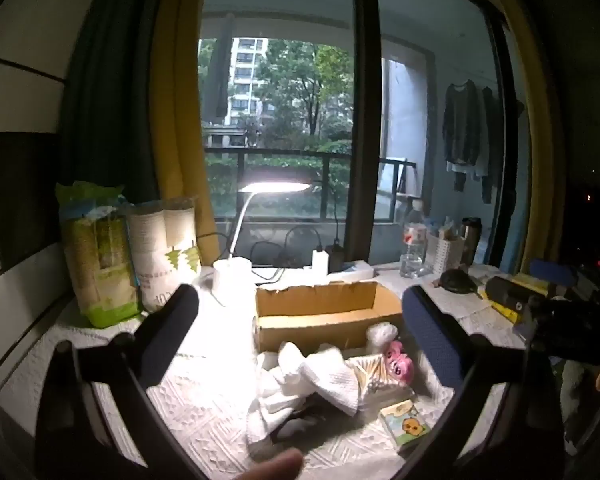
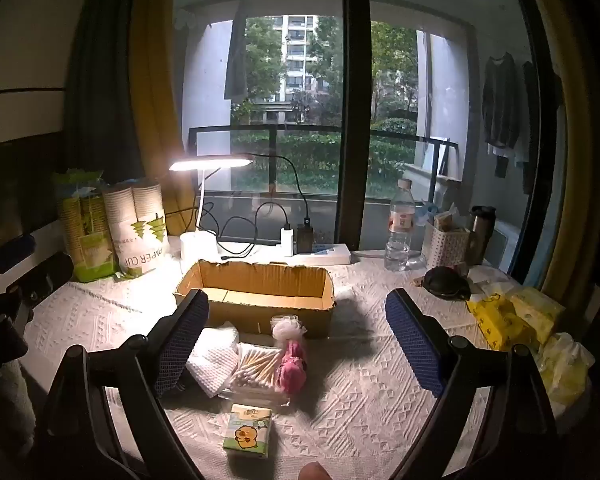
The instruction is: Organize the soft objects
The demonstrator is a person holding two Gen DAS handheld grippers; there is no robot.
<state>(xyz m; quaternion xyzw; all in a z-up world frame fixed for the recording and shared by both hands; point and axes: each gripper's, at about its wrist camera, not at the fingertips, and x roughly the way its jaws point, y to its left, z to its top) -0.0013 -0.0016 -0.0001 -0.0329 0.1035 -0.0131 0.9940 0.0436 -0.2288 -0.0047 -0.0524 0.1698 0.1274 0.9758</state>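
Observation:
An open cardboard box [image 1: 324, 314] [image 2: 256, 296] stands on the white-covered table. In front of it lies a pile: white cloths [image 1: 300, 380] [image 2: 214, 354], a clear box of cotton swabs [image 2: 256, 368] [image 1: 374, 376], a pink soft toy [image 1: 399, 364] [image 2: 293, 368], a white mesh puff [image 1: 381, 334] [image 2: 287, 327] and a small tissue pack with a duck [image 1: 406, 426] [image 2: 247, 432]. My left gripper [image 1: 300, 344] is open above the pile, holding nothing. My right gripper [image 2: 296, 340] is open above the same pile, holding nothing.
A lit desk lamp [image 2: 198, 240], paper-cup packs [image 2: 140, 232], a power strip with chargers [image 2: 320, 254], a water bottle [image 2: 400, 228], a white basket [image 2: 448, 244], a dark object [image 2: 446, 282] and yellow tissue packs [image 2: 512, 316] ring the table. A window is behind.

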